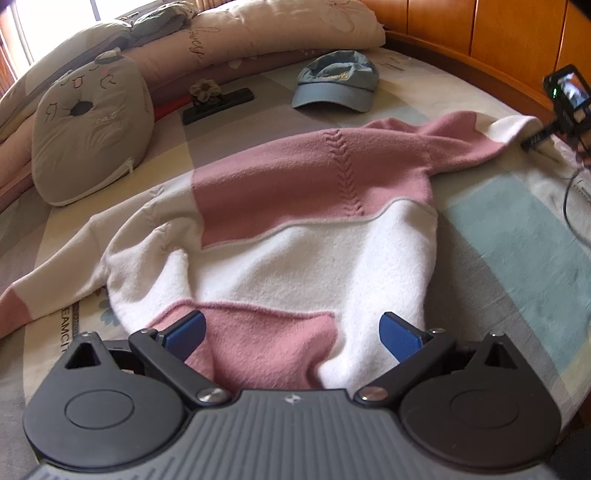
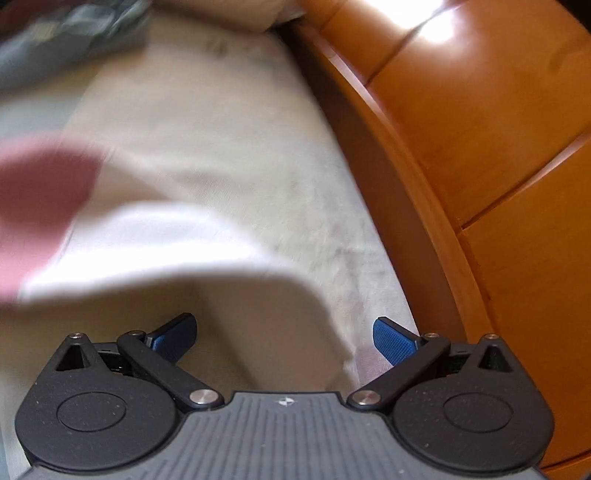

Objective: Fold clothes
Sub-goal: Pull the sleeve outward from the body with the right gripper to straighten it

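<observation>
Only the left wrist view shows the whole pink-and-white sweater [image 1: 295, 229] spread flat on the bed [image 1: 517, 229], a blue cap [image 1: 334, 83] beyond it; the left gripper [image 1: 291, 334] gapes wide over its hem. Blurred, the right view shows the right gripper [image 2: 284, 338] wide apart beside a white cuff [image 2: 155, 243] near the wooden headboard [image 2: 480, 129].

Your left gripper [image 1: 291, 334] sits with its blue fingers [image 1: 186, 334] spread wide at the near hem of the pink and white sweater [image 1: 295, 236], a ridge of hem fabric bunched up between them. The sweater lies spread flat on the bed [image 1: 517, 236], one sleeve reaching left, the other far right. Beyond it rests a blue cap [image 1: 338, 83], with a grey cat cushion [image 1: 92, 125] to the left and folded quilts [image 1: 258, 33] behind.
</observation>
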